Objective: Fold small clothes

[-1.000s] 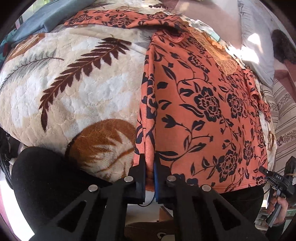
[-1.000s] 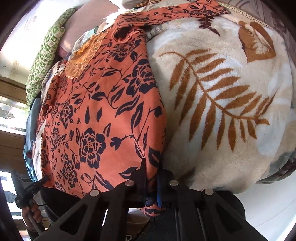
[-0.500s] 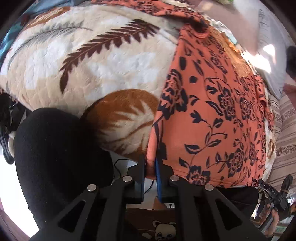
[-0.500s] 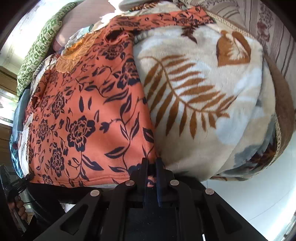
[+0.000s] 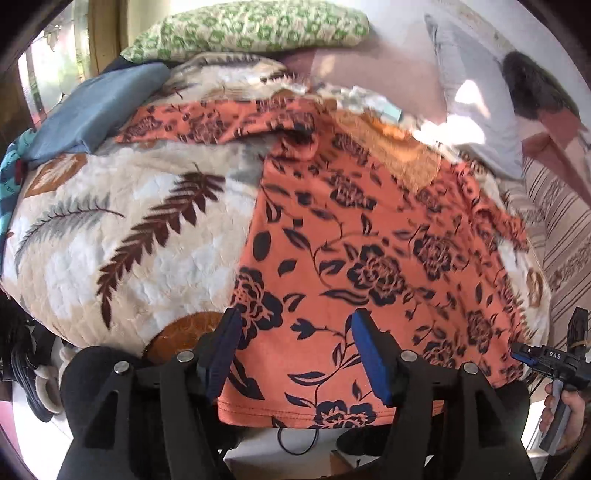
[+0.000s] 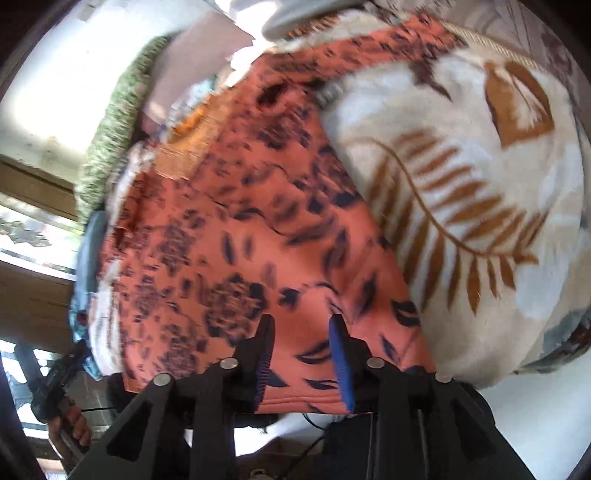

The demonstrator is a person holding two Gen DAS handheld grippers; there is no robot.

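An orange top with dark blue flowers (image 5: 369, 236) lies spread on a cream blanket with a brown leaf pattern (image 5: 140, 236). One sleeve (image 5: 207, 123) stretches left at the far end, and the hem hangs over the near edge. My left gripper (image 5: 295, 317) hovers above the hem's left part. Its jaws are opening, and its blue pads (image 5: 221, 350) stand apart with no cloth pinched. My right gripper (image 6: 301, 325) is over the hem's right part of the top (image 6: 236, 251). Its jaws are also opening and its pads are off the cloth.
A green-patterned pillow (image 5: 251, 27), a folded blue cloth (image 5: 92, 110) and a grey pillow (image 5: 472, 110) lie at the bed's far end. Striped bedding (image 5: 561, 229) is on the right. The person's dark-clothed leg (image 5: 96, 387) is by the bed's near edge.
Both grippers were shut on the hem's corners and have let go, their jaws spreading. The left one has risen and shifted over the top. The hem now lies loose at the bed's edge.
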